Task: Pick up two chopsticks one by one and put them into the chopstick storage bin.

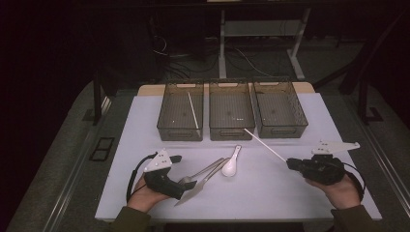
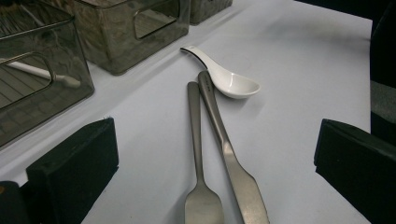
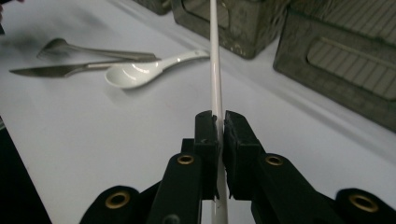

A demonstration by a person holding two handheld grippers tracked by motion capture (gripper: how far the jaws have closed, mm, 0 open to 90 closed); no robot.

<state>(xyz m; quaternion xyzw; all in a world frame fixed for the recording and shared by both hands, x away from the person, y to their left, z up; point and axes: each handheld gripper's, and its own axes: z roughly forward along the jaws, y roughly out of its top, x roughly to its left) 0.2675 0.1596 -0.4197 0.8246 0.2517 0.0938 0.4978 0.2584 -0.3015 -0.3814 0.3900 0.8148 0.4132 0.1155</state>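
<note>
My right gripper (image 1: 291,164) (image 3: 218,122) is shut on a long white chopstick (image 1: 266,146) (image 3: 214,60) that points away toward the middle bin (image 1: 231,110). The chopstick is lifted off the white table (image 1: 270,193). A second white chopstick (image 1: 193,110) (image 2: 39,72) lies in the left bin (image 1: 181,111). A white ceramic spoon (image 1: 231,163) (image 2: 229,79) (image 3: 140,71), a metal spoon (image 1: 200,173) (image 2: 198,154) (image 3: 88,51) and a metal knife (image 1: 198,186) (image 2: 231,158) (image 3: 60,70) lie together at the table's middle. My left gripper (image 1: 186,171) (image 2: 215,177) rests open by the metal pieces, its jaws either side of them.
Three dark see-through bins stand in a row at the back of the table, the right bin (image 1: 280,108) beside the middle one. A person's hands hold both grippers near the front edge. Desk legs and cables (image 1: 222,53) lie on the floor beyond.
</note>
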